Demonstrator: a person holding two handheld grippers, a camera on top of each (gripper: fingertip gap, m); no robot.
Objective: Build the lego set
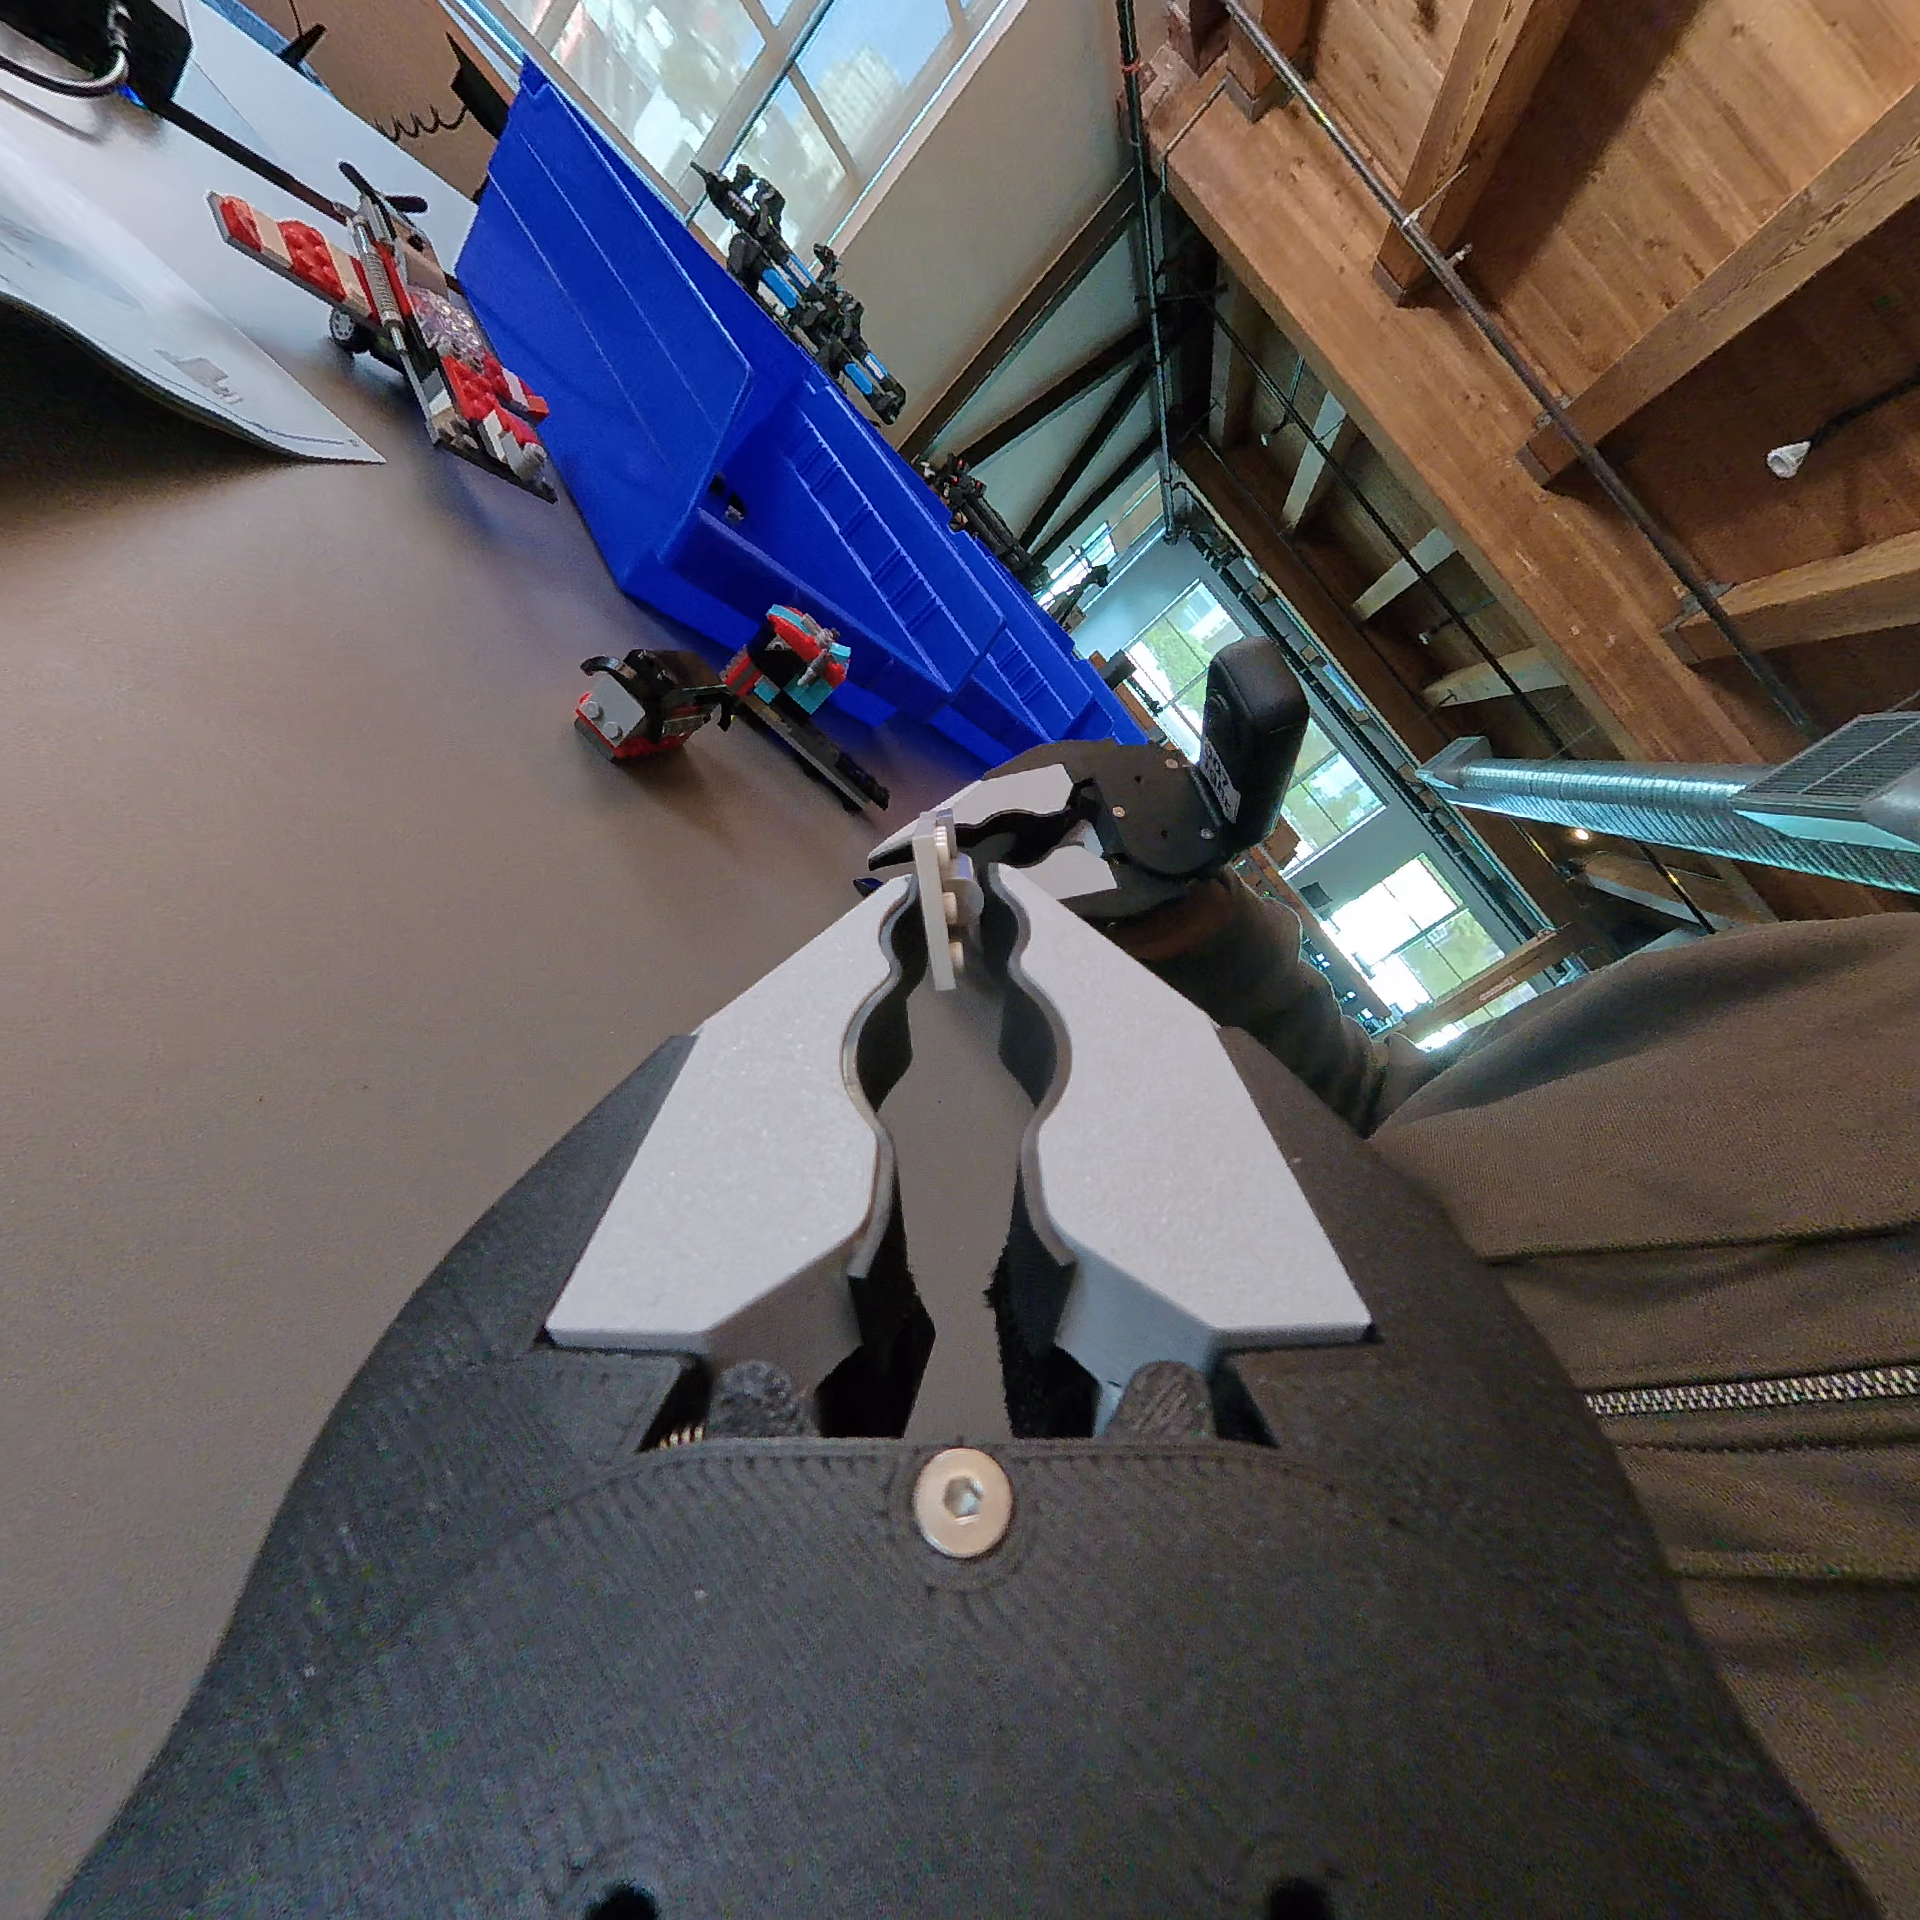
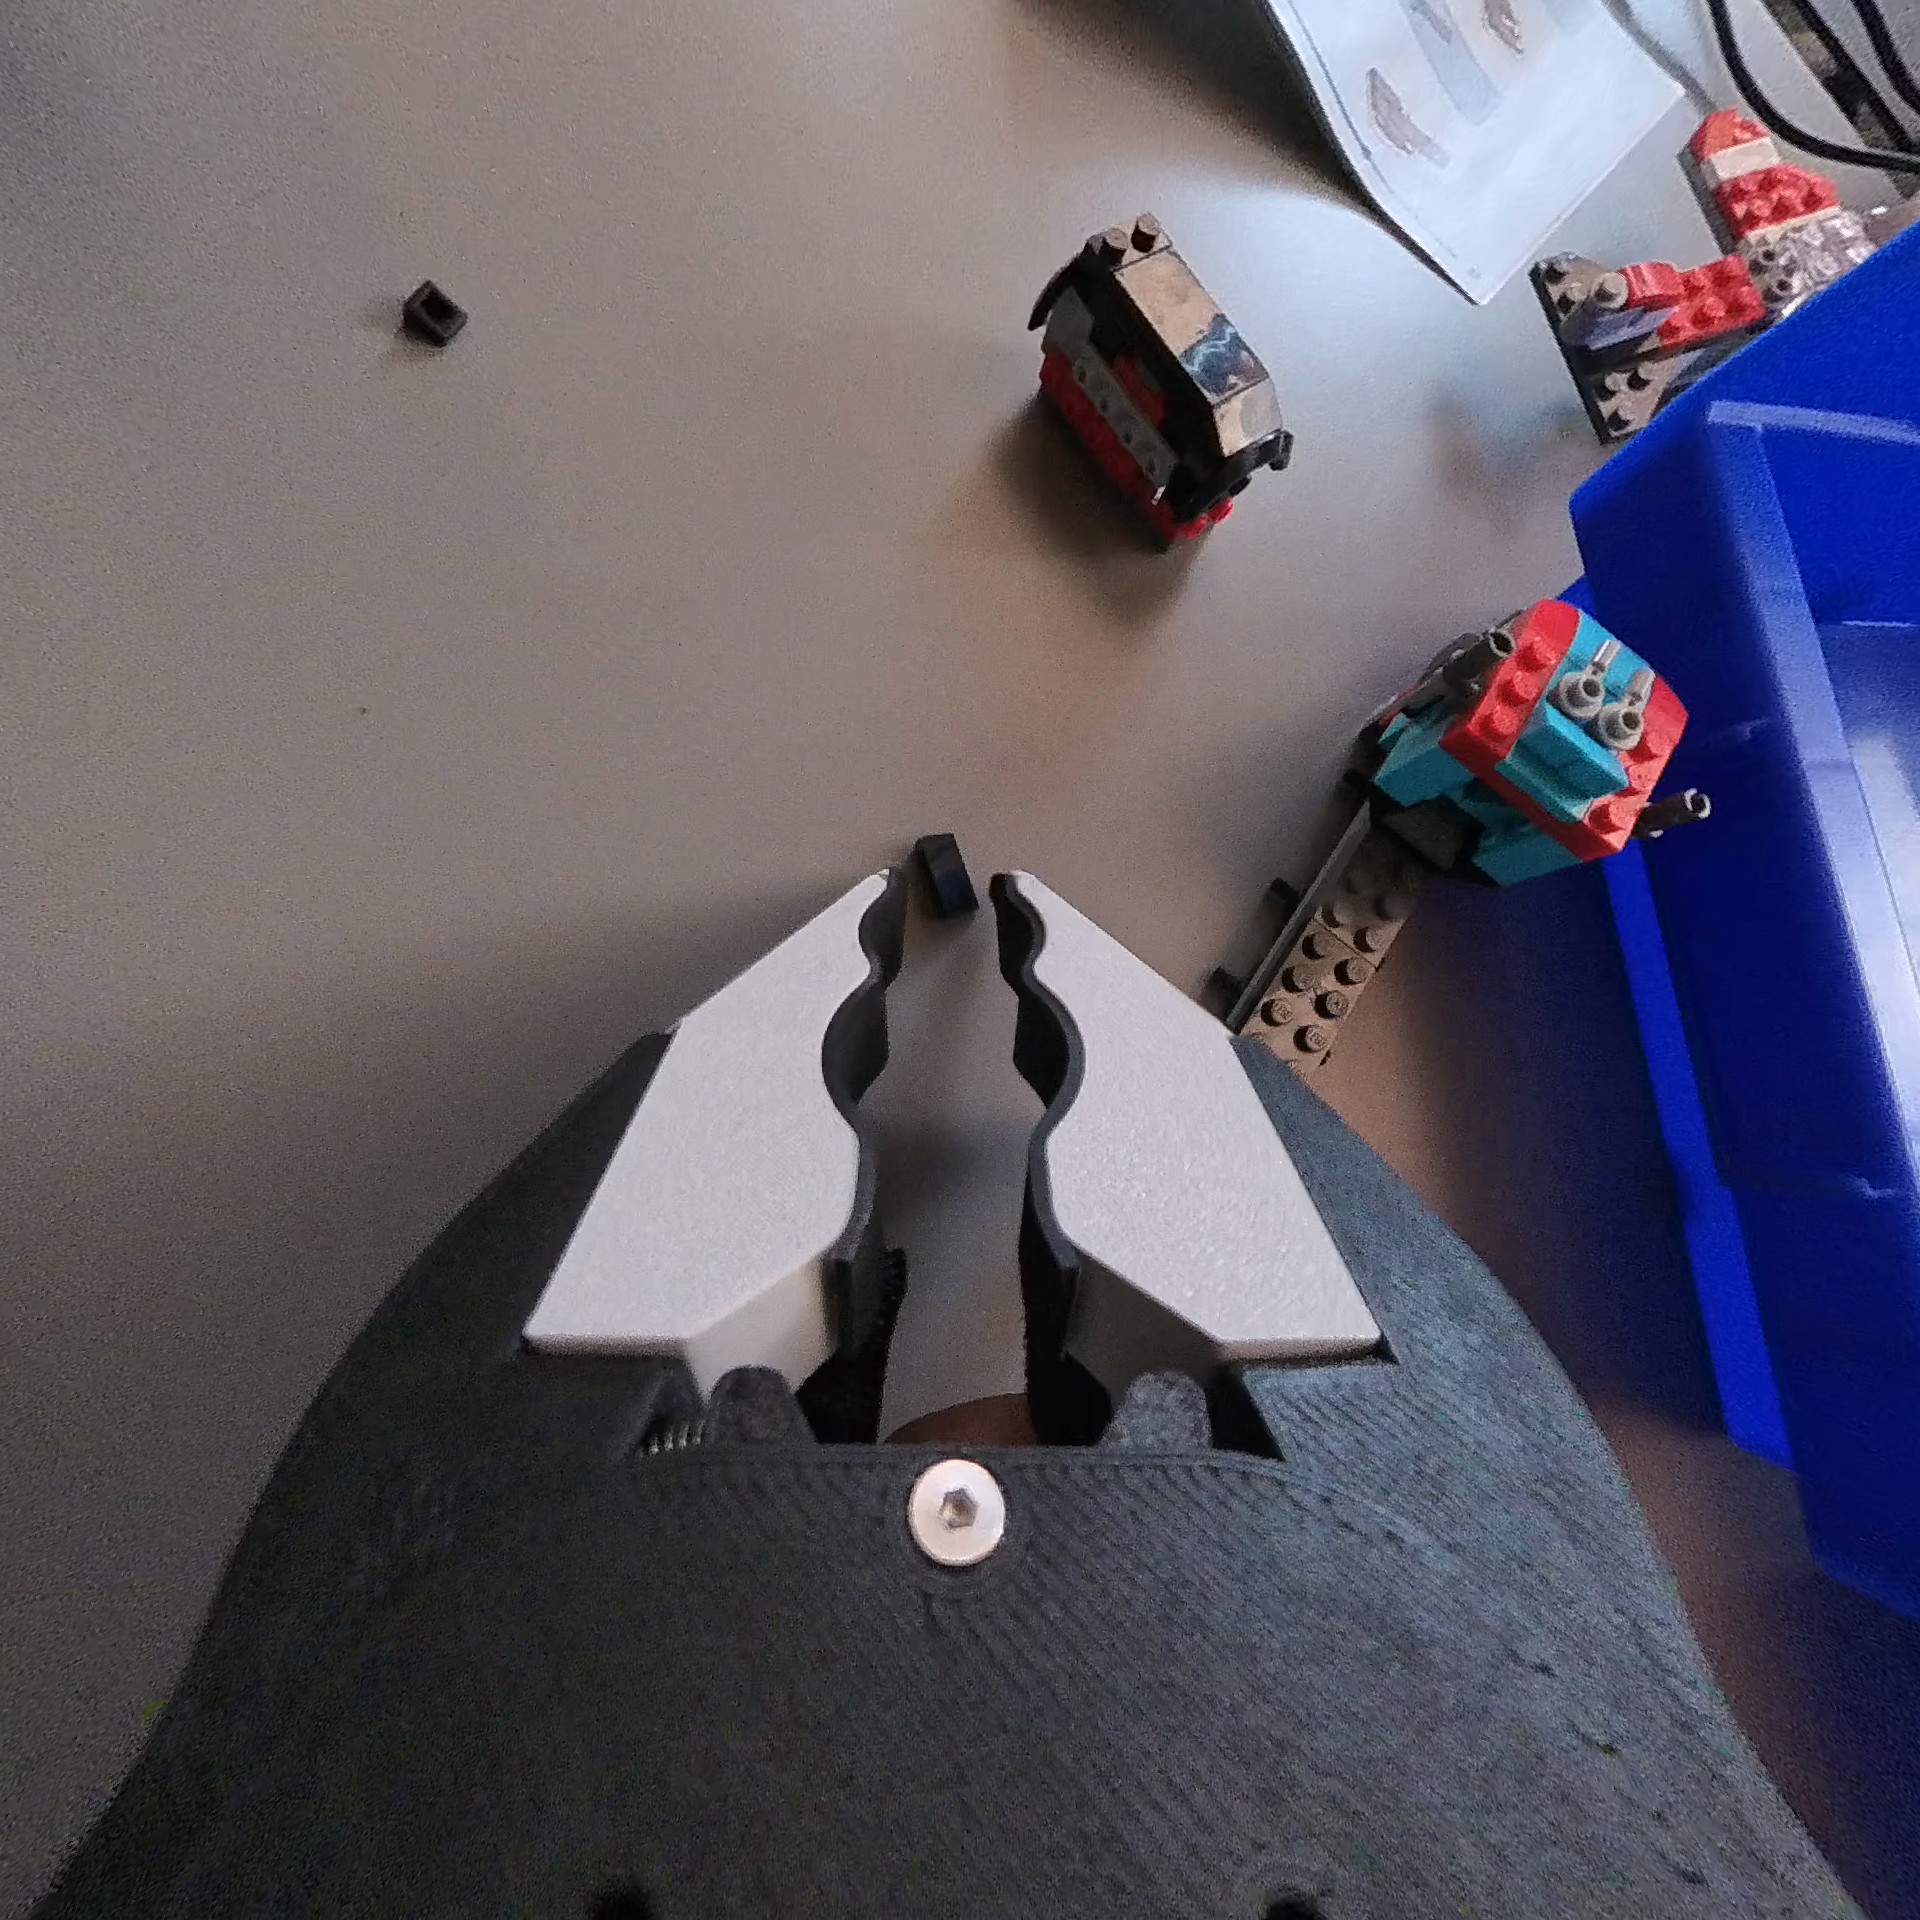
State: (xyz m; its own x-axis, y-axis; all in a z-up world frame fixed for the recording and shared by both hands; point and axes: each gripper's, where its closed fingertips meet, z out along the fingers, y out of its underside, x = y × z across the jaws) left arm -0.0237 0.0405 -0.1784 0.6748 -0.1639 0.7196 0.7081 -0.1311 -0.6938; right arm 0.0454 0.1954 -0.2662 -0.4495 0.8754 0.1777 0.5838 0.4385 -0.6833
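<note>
Plastic, light, stiff and slick by the look of it, the small dark brick [image 2: 948, 879] lies on the desk [image 2: 520, 623] at frame centre between the right gripper [image 2: 940, 883]'s parted, untouching fingertips, best pinched across its flat sides, while the left gripper [image 1: 940, 899] clamps a thin grey studded plate [image 1: 938, 902].

A matt, smooth grey-brown table [image 2: 520, 623] is seen under everything. The left gripper [image 1: 951, 914] is made of matt, finely grained grey plastic fingers [image 1: 769, 1143] set in a black body of ridged printed plastic, fastened by a bright metal screw [image 1: 961, 1501]; a smooth light-grey plastic plate [image 1: 940, 914] is pinched between its tips. Beside the table's far edge, glossy blue plastic bins [image 1: 623, 343] are seen. A small glossy black plastic piece [image 2: 948, 878] lies on the table between the parted tips of the right gripper [image 2: 940, 894]. Farther along the table, a shiny black brick model [image 2: 1158, 384] and matt paper sheets [image 2: 1486, 114] are seen. Above the bins, rough wooden boards [image 1: 1558, 260] are visible.
</note>
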